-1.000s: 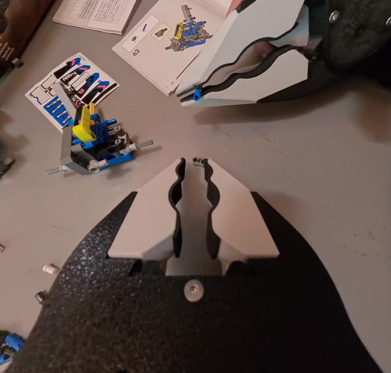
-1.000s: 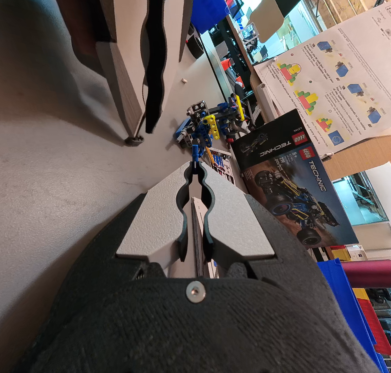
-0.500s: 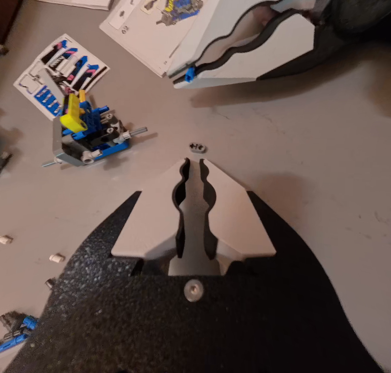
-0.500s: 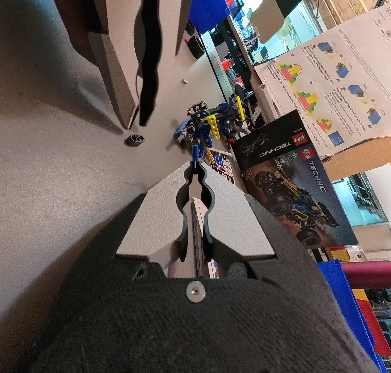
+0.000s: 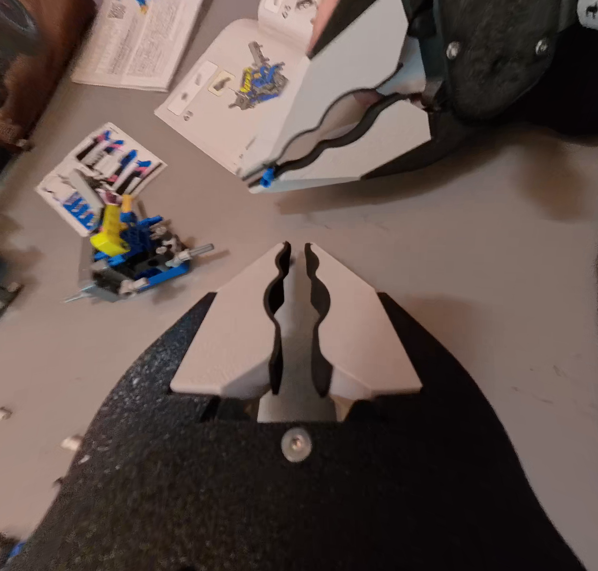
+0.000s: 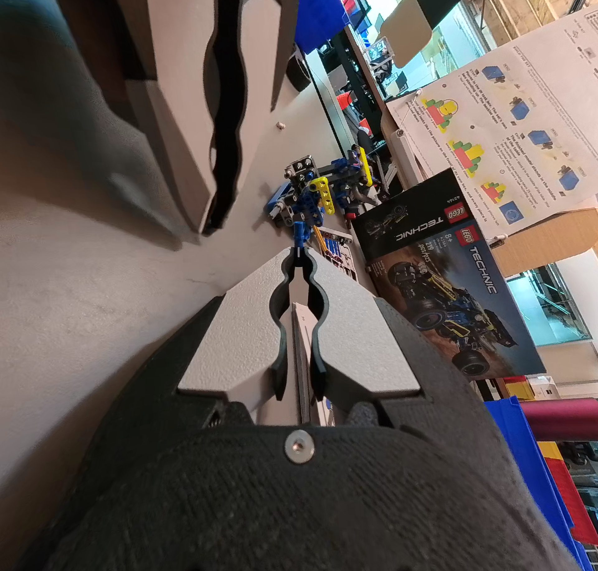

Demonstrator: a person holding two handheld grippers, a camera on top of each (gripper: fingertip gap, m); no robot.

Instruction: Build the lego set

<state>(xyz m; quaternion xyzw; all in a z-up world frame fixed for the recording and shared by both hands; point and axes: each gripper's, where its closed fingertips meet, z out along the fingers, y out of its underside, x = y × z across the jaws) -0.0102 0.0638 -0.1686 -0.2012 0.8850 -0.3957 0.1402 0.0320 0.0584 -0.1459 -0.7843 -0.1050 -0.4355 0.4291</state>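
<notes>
Blue plastic peg (image 5: 267,178) pinched in right claw (image 5: 259,183); left claw (image 5: 295,247), slightly spread, should square over grey desk (image 5: 453,264) before pinching.

Matt grey table (image 5: 453,264), grainy black plastic gripper bodies, smooth pale fingers (image 5: 233,328), glossy paper booklet (image 5: 207,102).

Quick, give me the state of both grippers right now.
Left gripper: open a little, nothing visible between its tips.
Right gripper: closed on a small blue peg.
</notes>
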